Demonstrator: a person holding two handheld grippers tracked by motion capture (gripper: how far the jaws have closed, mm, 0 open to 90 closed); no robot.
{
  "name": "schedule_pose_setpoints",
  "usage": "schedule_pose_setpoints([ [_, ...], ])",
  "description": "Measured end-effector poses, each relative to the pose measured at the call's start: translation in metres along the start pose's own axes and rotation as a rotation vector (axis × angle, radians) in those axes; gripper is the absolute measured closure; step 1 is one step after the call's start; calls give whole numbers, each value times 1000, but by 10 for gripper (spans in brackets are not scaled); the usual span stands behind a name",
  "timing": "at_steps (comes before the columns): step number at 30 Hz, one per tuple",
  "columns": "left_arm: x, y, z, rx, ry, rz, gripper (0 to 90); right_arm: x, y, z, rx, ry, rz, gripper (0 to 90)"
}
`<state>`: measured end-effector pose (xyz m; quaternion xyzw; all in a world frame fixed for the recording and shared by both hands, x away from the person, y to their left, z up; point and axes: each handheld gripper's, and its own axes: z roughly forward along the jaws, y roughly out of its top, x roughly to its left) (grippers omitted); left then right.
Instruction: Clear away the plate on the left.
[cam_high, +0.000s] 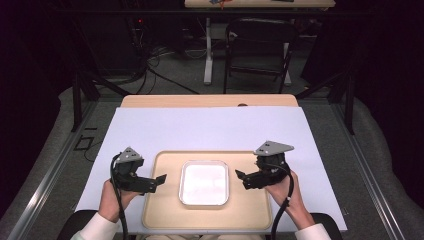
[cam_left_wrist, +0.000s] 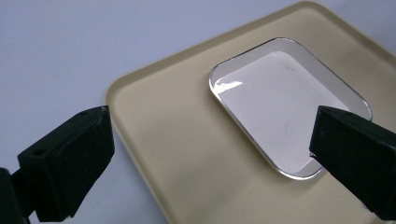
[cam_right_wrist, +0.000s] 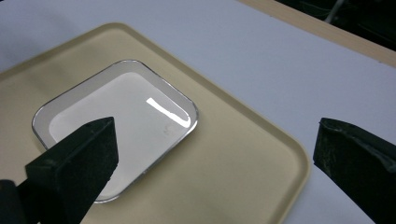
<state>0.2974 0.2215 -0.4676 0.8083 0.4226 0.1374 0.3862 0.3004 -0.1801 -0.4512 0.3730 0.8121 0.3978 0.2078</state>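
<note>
A square clear dish (cam_high: 204, 183) with a white inside lies in the middle of a beige tray (cam_high: 160, 212). My left gripper (cam_high: 159, 178) hovers over the tray's left side, open, with nothing between its jaws. My right gripper (cam_high: 241, 176) hovers over the tray's right side, also open and empty. Both point inward at the dish without touching it. In the left gripper view the dish (cam_left_wrist: 287, 102) lies ahead on the tray (cam_left_wrist: 177, 154), between the spread jaws of my left gripper (cam_left_wrist: 210, 140). In the right gripper view the dish (cam_right_wrist: 116, 123) sits on the tray (cam_right_wrist: 233, 168) beyond my right gripper (cam_right_wrist: 215, 149).
The tray rests on a white sheet (cam_high: 210, 130) that covers a wooden table (cam_high: 210, 101). Beyond the table stand a dark chair (cam_high: 260, 47) and a white table leg (cam_high: 208, 55), with cables on the floor. Dark metal frame bars (cam_high: 77, 100) flank the table.
</note>
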Motion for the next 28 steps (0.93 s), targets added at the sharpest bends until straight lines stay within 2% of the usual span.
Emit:
schedule_pose_setpoints([
  [7,9,-9,-23,-50,46,9,0,-10,-13,-32,-44,-45,-2,0],
  [12,16,-21,-34,-50,90,19,0,-15,-30,-52,-79,-81,7,0],
  [15,17,-29,-36,-43,128,39,0,-17,-41,-58,-75,-118,3,0],
  [18,21,-37,-37,-47,125,14,0,-20,-55,-61,-58,-151,14,0],
  [20,23,-41,-39,-57,126,4,0,-21,-64,-63,-61,-157,39,0],
  [23,25,-44,-42,-116,93,-19,1,-22,-74,-63,-54,-160,70,0],
  [26,29,-46,-44,-145,75,-46,1,-22,-76,-65,-62,-172,74,0],
  [28,31,-46,-44,-158,71,-59,1,-25,-76,-63,-46,-168,85,0],
])
